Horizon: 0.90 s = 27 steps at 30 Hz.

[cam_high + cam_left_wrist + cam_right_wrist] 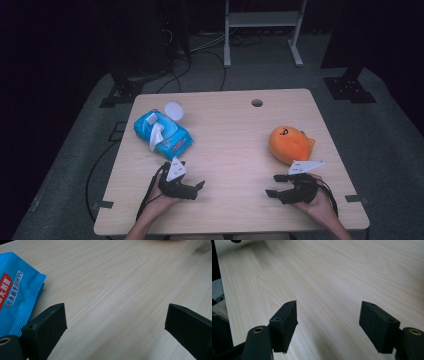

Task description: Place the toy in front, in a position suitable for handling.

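Note:
A blue pack of wet wipes [162,131] lies on the left half of the wooden table [230,135], with a white tissue sticking out of its top and a round white lid [174,110] just behind it. An orange plush toy [291,144] rests on the right half. My left gripper [197,190] sits low near the front edge, below the pack, pointing right, jaws open and empty. In the left gripper view the left gripper [116,320] has the pack's corner [17,297] at its left. My right gripper [273,185] lies in front of the toy, pointing left, open. The right gripper [328,320] faces bare wood.
A small round hole [257,103] is in the tabletop near the far edge. Beyond the table stands a white metal frame [262,30] on a grey floor. Black cables [100,165] run down the table's left side.

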Motion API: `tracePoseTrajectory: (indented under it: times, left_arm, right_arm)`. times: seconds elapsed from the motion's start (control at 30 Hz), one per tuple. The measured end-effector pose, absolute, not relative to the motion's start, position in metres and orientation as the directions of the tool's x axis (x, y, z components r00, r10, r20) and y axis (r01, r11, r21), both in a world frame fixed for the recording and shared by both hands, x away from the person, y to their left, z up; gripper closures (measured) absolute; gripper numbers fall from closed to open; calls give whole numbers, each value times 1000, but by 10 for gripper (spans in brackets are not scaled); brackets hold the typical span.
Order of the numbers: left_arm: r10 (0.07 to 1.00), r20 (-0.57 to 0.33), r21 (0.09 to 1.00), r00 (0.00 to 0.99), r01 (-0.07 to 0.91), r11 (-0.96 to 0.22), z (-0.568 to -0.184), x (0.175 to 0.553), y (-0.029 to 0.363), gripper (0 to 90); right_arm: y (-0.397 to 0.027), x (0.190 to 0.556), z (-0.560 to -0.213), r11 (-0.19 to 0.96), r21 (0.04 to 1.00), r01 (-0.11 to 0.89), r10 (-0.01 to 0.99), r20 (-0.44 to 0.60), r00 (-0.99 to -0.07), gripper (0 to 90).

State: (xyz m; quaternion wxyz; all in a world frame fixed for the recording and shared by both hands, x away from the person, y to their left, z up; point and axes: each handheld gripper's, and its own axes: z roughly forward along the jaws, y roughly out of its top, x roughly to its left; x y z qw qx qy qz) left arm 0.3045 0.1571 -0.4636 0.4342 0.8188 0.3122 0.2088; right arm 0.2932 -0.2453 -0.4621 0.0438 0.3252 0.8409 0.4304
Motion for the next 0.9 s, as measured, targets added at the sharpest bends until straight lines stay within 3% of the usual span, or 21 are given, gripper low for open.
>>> tracePoseTrajectory:
  times: [0.57, 0.9]
  left_arm:
    - [696, 73, 845, 714, 327, -424, -462, 303, 161, 29]
    - [689, 76, 844, 721, 321, -430, -463, 301, 159, 29]
  right_arm:
    - [-226, 296, -449, 426, 773, 470, 545, 195, -815, 300]
    - [-220, 314, -415, 417, 811, 410, 546, 137, -826, 300]
